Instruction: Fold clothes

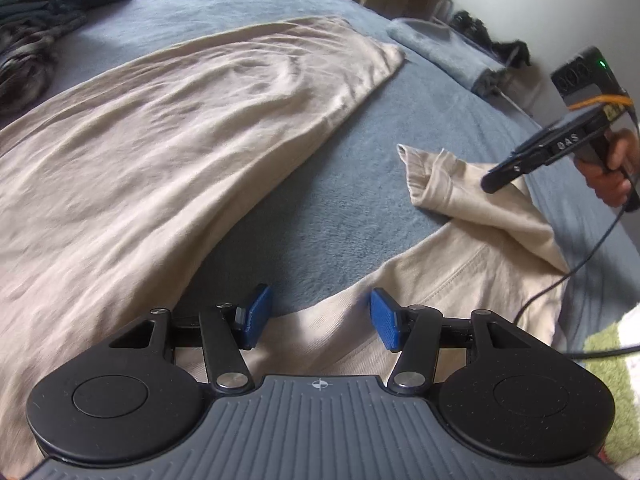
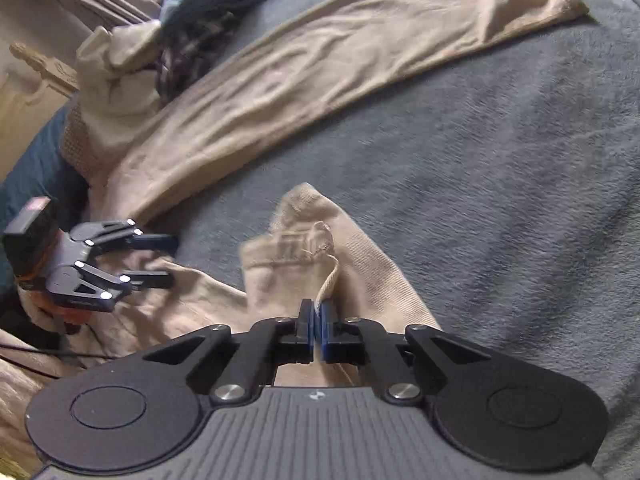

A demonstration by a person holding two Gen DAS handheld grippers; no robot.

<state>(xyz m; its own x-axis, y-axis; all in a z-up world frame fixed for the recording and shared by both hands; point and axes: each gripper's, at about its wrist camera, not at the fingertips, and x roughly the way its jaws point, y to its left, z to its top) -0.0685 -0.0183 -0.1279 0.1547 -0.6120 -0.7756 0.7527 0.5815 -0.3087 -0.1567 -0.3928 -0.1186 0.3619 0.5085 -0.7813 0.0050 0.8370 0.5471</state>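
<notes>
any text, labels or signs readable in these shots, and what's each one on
"DAS": pale letters on the black body of the right tool, seen from the left wrist view; the middle letter is not crisp.
Yellow label on the same tool, beside the orange cable: print too blurred to read.
Crosshair mark, no words, on the grey body of the left tool.
Beige trousers: no readable print or tag.

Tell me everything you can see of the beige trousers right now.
The beige trousers look like soft, wrinkled cotton and lie on the blue blanket. One leg stretches out flat to its hem; the other leg is short of it, cuff bunched and partly lifted. The right gripper is shut on that leg's fabric near the cuff. The left gripper is open above the crotch area, pads clear of the cloth.
</notes>
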